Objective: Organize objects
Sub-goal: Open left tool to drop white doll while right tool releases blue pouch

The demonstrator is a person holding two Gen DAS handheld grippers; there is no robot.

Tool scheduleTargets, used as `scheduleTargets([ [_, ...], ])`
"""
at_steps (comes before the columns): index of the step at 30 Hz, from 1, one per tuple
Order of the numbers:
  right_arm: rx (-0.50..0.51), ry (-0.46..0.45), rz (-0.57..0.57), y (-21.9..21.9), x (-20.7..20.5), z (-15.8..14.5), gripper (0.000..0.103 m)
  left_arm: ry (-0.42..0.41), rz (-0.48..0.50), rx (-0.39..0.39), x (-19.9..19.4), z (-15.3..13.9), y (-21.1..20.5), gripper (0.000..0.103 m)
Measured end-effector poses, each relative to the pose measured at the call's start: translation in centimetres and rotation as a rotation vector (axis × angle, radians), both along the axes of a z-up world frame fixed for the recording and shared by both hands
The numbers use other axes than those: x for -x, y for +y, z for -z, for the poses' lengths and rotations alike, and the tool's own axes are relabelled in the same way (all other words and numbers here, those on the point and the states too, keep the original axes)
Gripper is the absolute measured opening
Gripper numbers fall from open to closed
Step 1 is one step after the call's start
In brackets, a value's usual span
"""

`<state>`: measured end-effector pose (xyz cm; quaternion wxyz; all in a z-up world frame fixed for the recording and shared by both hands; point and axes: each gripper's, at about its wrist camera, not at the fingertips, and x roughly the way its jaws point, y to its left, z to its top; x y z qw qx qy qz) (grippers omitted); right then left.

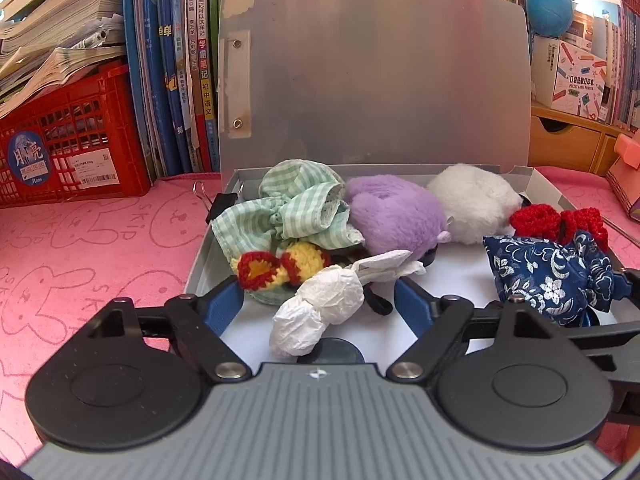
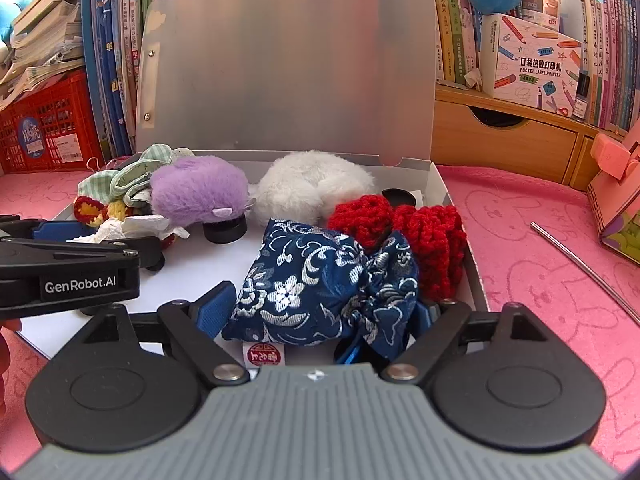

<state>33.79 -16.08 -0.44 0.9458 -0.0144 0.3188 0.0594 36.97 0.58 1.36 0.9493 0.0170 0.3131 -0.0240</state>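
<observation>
An open grey box (image 1: 208,248) (image 2: 448,188) with a raised lid (image 1: 376,76) holds a green checked cloth (image 1: 288,208), a purple plush (image 1: 396,216) (image 2: 200,192), a white plush (image 1: 472,200) (image 2: 312,184), a red crochet bow (image 1: 560,218) (image 2: 400,220) and a yellow-red crochet bow (image 1: 280,266). My left gripper (image 1: 320,304) is open around a white crumpled tissue (image 1: 320,308) over the box. My right gripper (image 2: 316,312) has its fingers either side of a blue floral pouch (image 2: 320,284) (image 1: 552,276); whether they grip it I cannot tell.
The box sits on a pink mat (image 1: 80,248) (image 2: 540,240). A red crate (image 1: 68,140) and upright books (image 1: 176,60) stand behind at left. A wooden drawer unit (image 2: 500,136), a printer carton (image 2: 532,68), a metal rod (image 2: 584,268) and a pink box (image 2: 616,200) are at right.
</observation>
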Motion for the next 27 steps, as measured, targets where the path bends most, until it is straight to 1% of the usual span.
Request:
scheduleTargets([
  [4, 0.007, 0.01, -0.008, 0.1, 0.3, -0.1, 0.093, -0.002, 0.005, -0.018, 0.4, 0.0, -0.1, 0.087],
  [11, 0.017, 0.022, -0.02, 0.4, 0.9, -0.2, 0.095, -0.005, 0.02, -0.007, 1.0, -0.5, -0.3, 0.089],
  [14, 0.006, 0.033, -0.019, 0.3, 1.2, -0.4, 0.095, -0.012, 0.026, -0.004, 1.4, -0.8, -0.4, 0.093],
  [17, 0.001, 0.04, -0.016, 0.3, 1.4, -0.5, 0.095, -0.012, 0.03, -0.001, 1.7, -0.9, -0.5, 0.094],
  [23, 0.014, 0.053, -0.021, 0.3, 1.8, -0.7, 0.095, -0.006, 0.041, -0.004, 2.3, -0.8, -0.7, 0.097],
  [27, 0.031, 0.05, -0.033, 0.4, 2.4, -0.8, 0.095, -0.023, 0.029, 0.009, 2.9, -1.2, -0.7, 0.097],
])
